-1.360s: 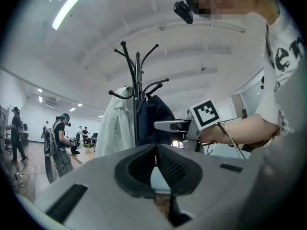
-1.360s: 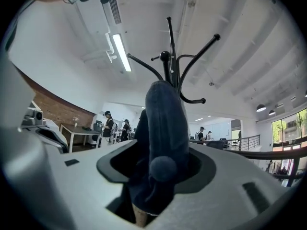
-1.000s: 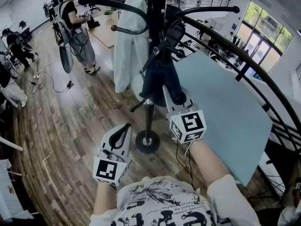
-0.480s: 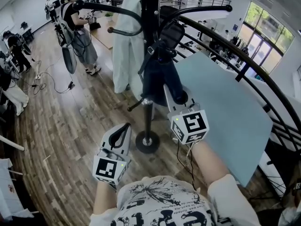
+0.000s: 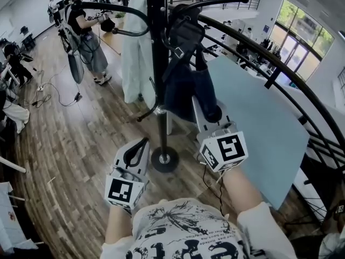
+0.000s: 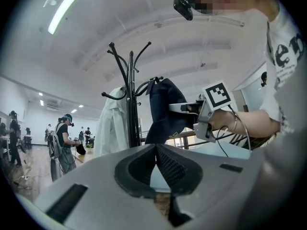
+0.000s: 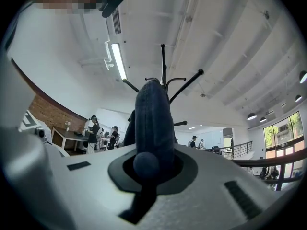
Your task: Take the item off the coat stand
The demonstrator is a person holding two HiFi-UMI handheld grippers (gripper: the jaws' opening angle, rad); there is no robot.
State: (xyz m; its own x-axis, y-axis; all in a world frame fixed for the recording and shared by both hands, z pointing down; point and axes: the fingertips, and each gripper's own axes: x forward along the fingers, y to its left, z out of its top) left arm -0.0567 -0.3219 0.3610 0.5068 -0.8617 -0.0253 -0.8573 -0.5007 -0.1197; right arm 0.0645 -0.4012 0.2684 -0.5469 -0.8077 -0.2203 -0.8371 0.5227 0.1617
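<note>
Dark blue cloth item (image 5: 186, 82), judged soft and light, is pinched at its lower edge by the right gripper (image 5: 209, 112); left gripper (image 5: 141, 144) is seen closed, empty.

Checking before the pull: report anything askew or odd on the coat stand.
Only the dark blue item stands out. It is still hooked on the coat stand, but its lower end is pinched in the right gripper and drawn aside. The white coat hangs straight, and nothing looks damaged.
</note>
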